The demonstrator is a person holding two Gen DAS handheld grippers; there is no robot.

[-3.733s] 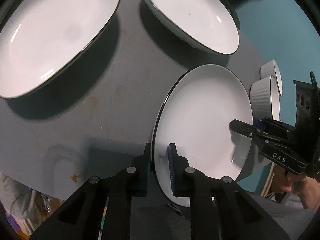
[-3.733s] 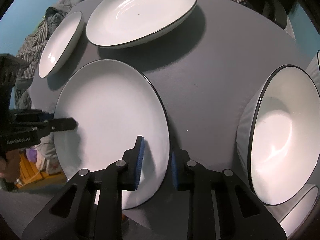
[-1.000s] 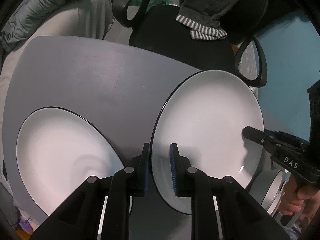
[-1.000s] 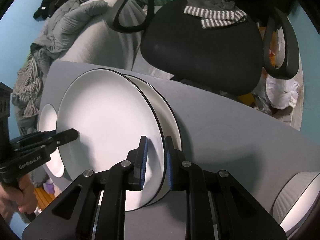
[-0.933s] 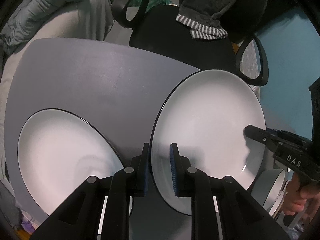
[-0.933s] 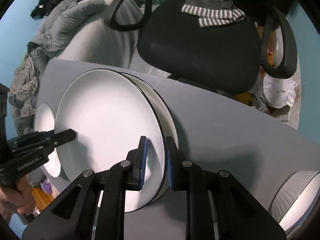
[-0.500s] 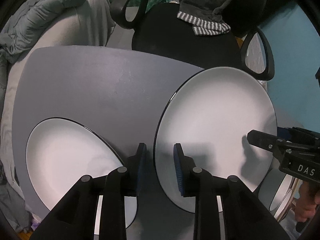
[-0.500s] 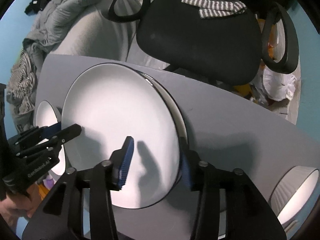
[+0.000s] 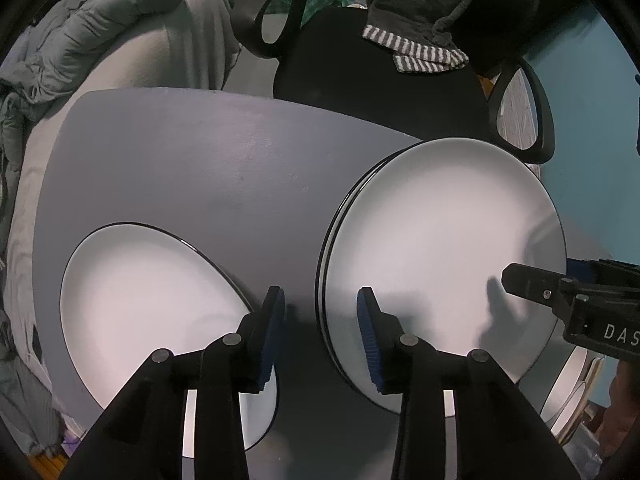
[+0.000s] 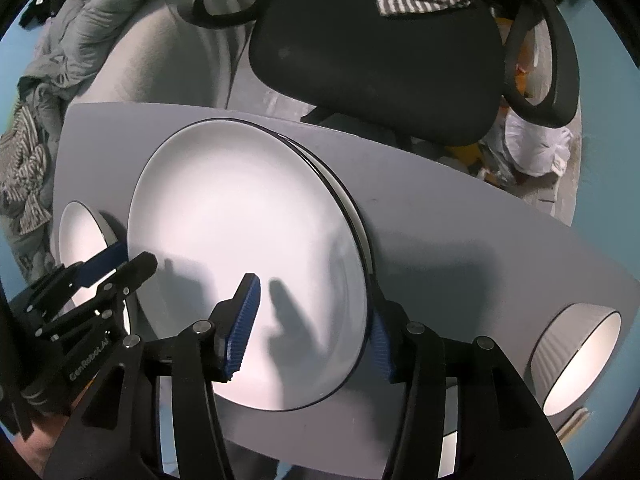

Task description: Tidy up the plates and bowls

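Observation:
A white black-rimmed plate (image 9: 440, 256) lies on top of another like it on the grey table (image 9: 208, 152). My left gripper (image 9: 322, 328) straddles its left rim; the jaws are opening and the blue pads (image 9: 368, 332) stand off the rim. In the right wrist view my right gripper (image 10: 312, 332) straddles the right rim of the same top plate (image 10: 248, 232), jaws opening, pads clear of it. Each gripper shows in the other's view: right gripper (image 9: 540, 276), left gripper (image 10: 120, 264).
A second white plate (image 9: 152, 300) lies left of the stack. A ribbed white bowl (image 10: 576, 352) stands at the table's right end, seen too as bowl (image 9: 572, 392). A black office chair (image 10: 380, 52) with clothes on it stands behind the table's far edge.
Both grippers held the plate's rim a second ago. Their jaws have since spread and let go, and the plate rests on the one below. Neither hand has shifted much.

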